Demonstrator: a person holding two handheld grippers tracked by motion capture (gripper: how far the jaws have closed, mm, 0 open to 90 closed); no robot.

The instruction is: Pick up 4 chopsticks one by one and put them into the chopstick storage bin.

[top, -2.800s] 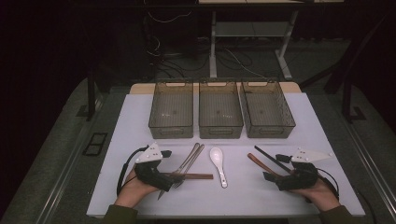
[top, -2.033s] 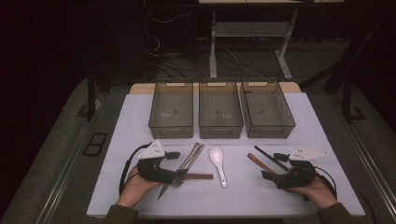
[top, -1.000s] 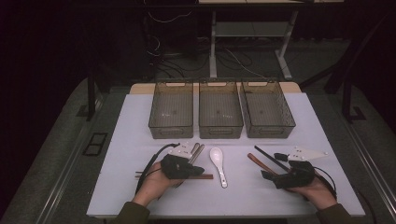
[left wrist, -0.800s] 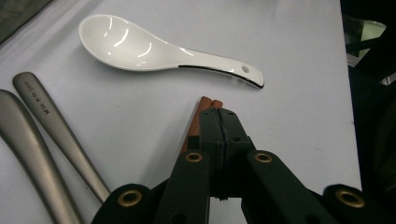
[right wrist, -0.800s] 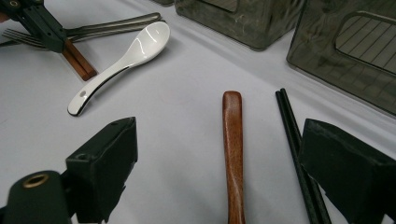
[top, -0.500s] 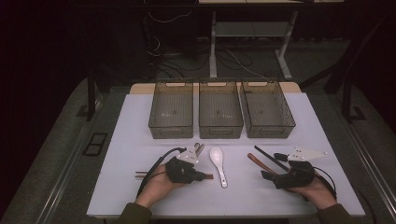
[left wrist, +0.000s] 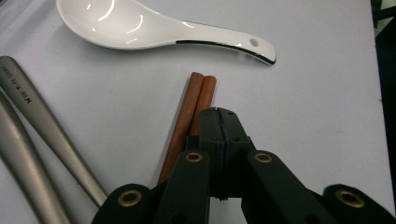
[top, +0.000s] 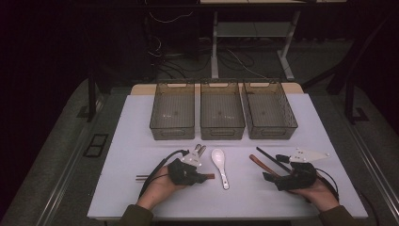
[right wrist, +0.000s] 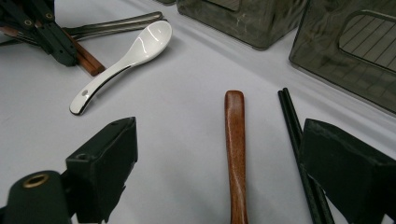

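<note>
My left gripper (top: 199,177) lies low over a pair of brown wooden chopsticks (top: 146,177) on the white table. In the left gripper view its jaws (left wrist: 218,115) are pressed together, and the chopsticks (left wrist: 192,100) run beneath and just left of them, not between them. A white ceramic spoon (left wrist: 154,29) lies just beyond. My right gripper (top: 275,168) is wide open at the right. In the right gripper view (right wrist: 219,136) a brown wooden handle (right wrist: 234,135) lies between its jaws, with black chopsticks (right wrist: 292,126) by the right jaw.
Three smoky clear bins (top: 222,112) stand in a row at the back of the table. Metal utensil handles (left wrist: 35,114) lie left of the brown chopsticks. The white spoon (top: 219,163) sits between the two hands.
My left hand has slid right from the table's left side onto the brown chopsticks. The right hand has barely moved.
</note>
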